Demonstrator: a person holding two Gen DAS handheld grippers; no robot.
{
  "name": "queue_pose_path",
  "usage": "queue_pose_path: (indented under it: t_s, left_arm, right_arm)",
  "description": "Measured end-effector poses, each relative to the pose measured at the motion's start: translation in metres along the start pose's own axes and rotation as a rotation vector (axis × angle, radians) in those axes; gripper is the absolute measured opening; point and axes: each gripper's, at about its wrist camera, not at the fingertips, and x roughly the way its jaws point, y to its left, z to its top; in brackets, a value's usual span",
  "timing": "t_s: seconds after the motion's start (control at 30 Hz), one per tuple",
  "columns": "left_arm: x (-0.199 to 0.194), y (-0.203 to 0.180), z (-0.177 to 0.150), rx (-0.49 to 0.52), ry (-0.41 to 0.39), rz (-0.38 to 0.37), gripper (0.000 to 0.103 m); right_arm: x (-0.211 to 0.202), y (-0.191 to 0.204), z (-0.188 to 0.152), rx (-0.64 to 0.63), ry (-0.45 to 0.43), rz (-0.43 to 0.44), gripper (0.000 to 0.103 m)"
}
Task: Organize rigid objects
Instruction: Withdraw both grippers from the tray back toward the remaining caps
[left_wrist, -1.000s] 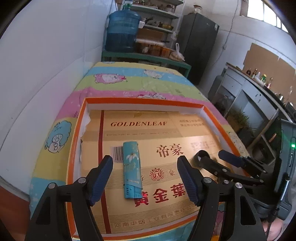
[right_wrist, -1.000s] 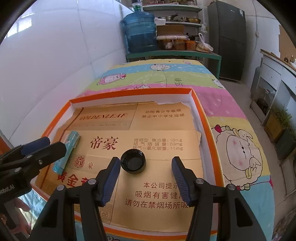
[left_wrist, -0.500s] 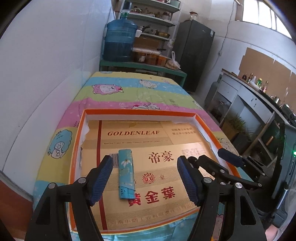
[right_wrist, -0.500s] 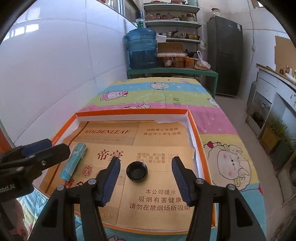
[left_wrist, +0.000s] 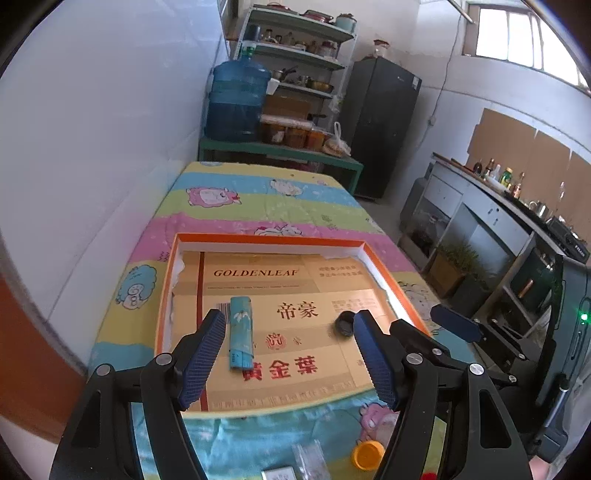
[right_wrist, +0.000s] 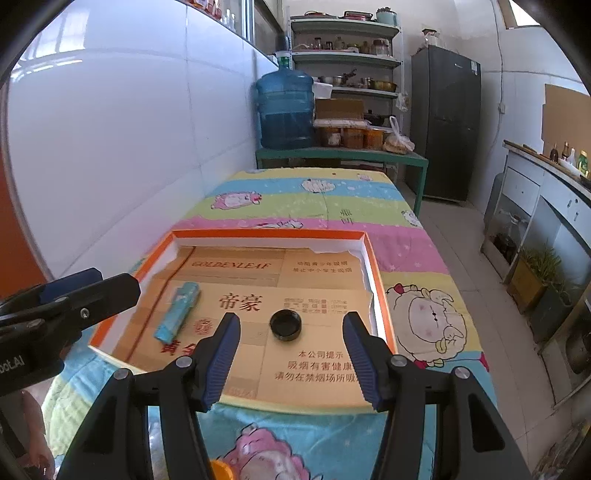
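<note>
1. A blue water jug (right_wrist: 285, 109) stands on a green bench (right_wrist: 341, 153) at the far end of the cartoon-print tablecloth (right_wrist: 314, 201).
2. Right of the jug, a shelf rack (right_wrist: 345, 55) holds pots and jars.
3. Further right of the jug stands a dark refrigerator (right_wrist: 445, 122).
4. Orange-filled jars (right_wrist: 352, 136) sit just right of the jug.

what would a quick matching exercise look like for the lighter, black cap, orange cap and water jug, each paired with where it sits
Things:
1. lighter
2. black cap
3. orange cap
4. water jug

Places:
A. on the cloth, outside the tray's near edge
B. on the green bench at the far end
C. in the tray, left part
D. in the tray, right part

Pairs: 1-C, 2-D, 3-A, 4-B
</note>
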Motion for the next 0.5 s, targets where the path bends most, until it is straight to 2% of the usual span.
queue_pose_path:
  t_s: [0.5]
  left_arm:
    - [-0.075, -0.014, -0.015, 0.011, -0.067, 0.027, 0.074]
  right_arm:
    - [-0.046, 0.019, -0.011, -0.018, -0.005, -0.003, 0.057]
